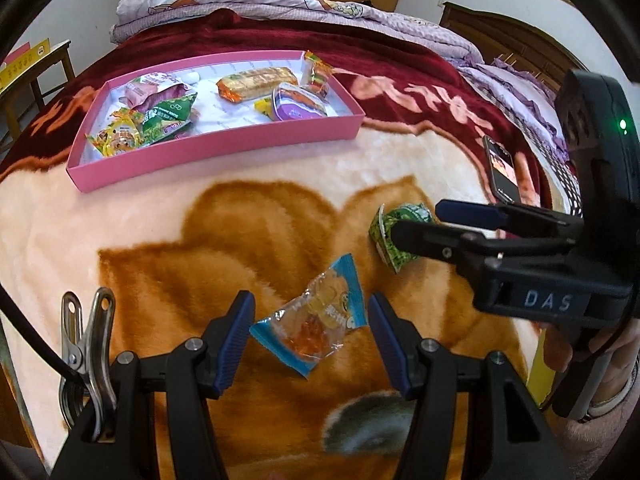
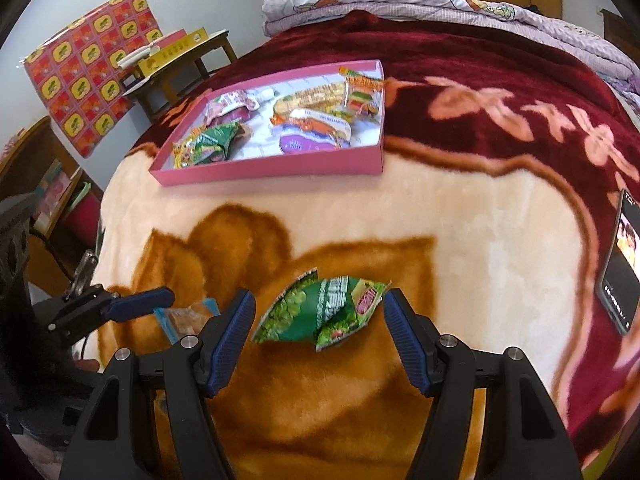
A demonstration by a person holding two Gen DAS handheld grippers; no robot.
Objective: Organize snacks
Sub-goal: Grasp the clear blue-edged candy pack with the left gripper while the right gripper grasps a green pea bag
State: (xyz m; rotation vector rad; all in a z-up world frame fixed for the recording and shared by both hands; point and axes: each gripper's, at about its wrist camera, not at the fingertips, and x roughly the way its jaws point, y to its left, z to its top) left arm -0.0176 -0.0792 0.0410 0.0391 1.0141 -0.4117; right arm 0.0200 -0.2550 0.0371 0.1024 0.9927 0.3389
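Observation:
A blue-edged clear snack packet [image 1: 316,320] lies on the blanket between the fingers of my open left gripper [image 1: 311,336]; the pads do not touch it. A green snack packet [image 2: 324,308] lies between the fingers of my open right gripper [image 2: 320,320], also untouched. In the left wrist view the right gripper [image 1: 416,224] reaches in from the right over the green packet [image 1: 394,236]. In the right wrist view the left gripper's fingertip [image 2: 140,304] shows at the left by the blue packet [image 2: 188,316]. A pink tray [image 1: 224,146] with several snacks sits farther back, also in the right wrist view [image 2: 272,168].
A phone [image 1: 502,170] lies on the blanket to the right, also in the right wrist view [image 2: 622,268]. A folded purple quilt [image 1: 280,4] is at the far end of the bed. A wooden stool [image 2: 180,64] with boxes stands left of the bed.

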